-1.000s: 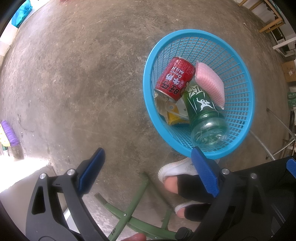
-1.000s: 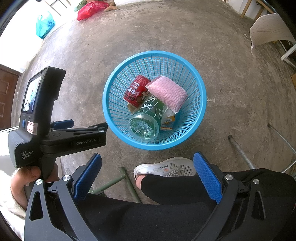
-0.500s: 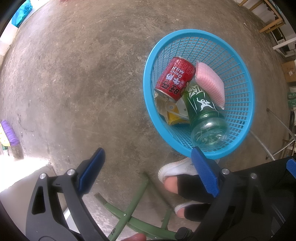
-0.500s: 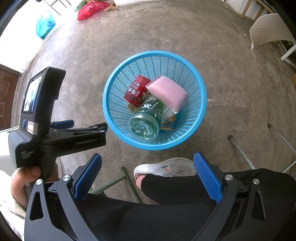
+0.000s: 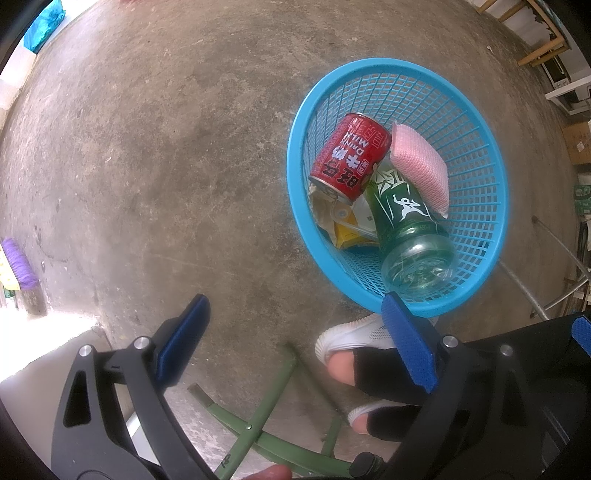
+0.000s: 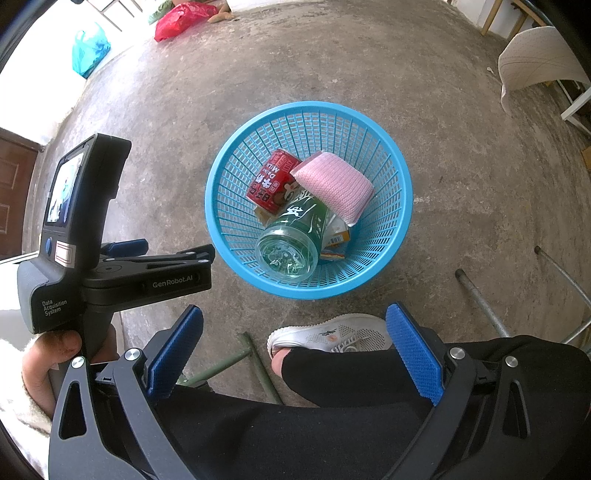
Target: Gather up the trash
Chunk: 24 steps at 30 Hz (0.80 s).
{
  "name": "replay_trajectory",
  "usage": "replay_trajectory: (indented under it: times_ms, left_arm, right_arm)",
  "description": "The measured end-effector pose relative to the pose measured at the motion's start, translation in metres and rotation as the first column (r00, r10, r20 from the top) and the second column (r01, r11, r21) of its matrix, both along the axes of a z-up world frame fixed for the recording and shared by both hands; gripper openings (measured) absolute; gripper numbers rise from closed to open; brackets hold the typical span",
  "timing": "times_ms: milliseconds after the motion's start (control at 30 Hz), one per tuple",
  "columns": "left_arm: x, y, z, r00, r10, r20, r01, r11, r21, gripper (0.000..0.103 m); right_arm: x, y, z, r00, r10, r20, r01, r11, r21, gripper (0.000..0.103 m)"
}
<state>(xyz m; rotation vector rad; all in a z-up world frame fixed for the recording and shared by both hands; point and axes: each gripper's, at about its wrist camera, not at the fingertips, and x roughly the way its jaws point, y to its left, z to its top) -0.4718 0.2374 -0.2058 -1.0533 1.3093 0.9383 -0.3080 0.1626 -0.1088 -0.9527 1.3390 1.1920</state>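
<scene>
A blue mesh basket [image 5: 480, 206] [image 6: 229, 229] stands on the concrete floor. Inside lie a red milk can [image 5: 351, 158] [image 6: 273, 181], a green glass bottle [image 5: 410, 225] [image 6: 295, 236], a pink sponge [image 5: 421, 166] [image 6: 336, 184] and a yellow wrapper [image 5: 347, 232] [image 6: 338, 236]. My left gripper [image 5: 295, 343] is open and empty, held above the floor near the basket's near rim. In the right wrist view the left gripper's body [image 6: 110, 266] shows at the left, held by a hand. My right gripper [image 6: 293, 354] is open and empty, above a black trouser leg.
A white shoe [image 5: 354, 332] [image 6: 332, 332] rests on the floor just before the basket. Green metal legs [image 5: 258, 406] and grey metal tubes [image 6: 480, 299] stand nearby. A red bag [image 6: 181, 18], a teal bag [image 6: 88, 48] and a white chair [image 6: 535, 62] lie farther off.
</scene>
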Motion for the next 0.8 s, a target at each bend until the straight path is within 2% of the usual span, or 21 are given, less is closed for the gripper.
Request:
replay_trajectory:
  times_ms: [800]
  left_arm:
    - [-0.0016, -0.0015, -0.002, 1.0, 0.007, 0.0, -0.007, 1.0, -0.008, 0.09]
  right_arm:
    - [-0.0015, 0.0007, 0.0003, 1.0, 0.0, -0.001, 0.0, 1.0, 0.0, 0.096]
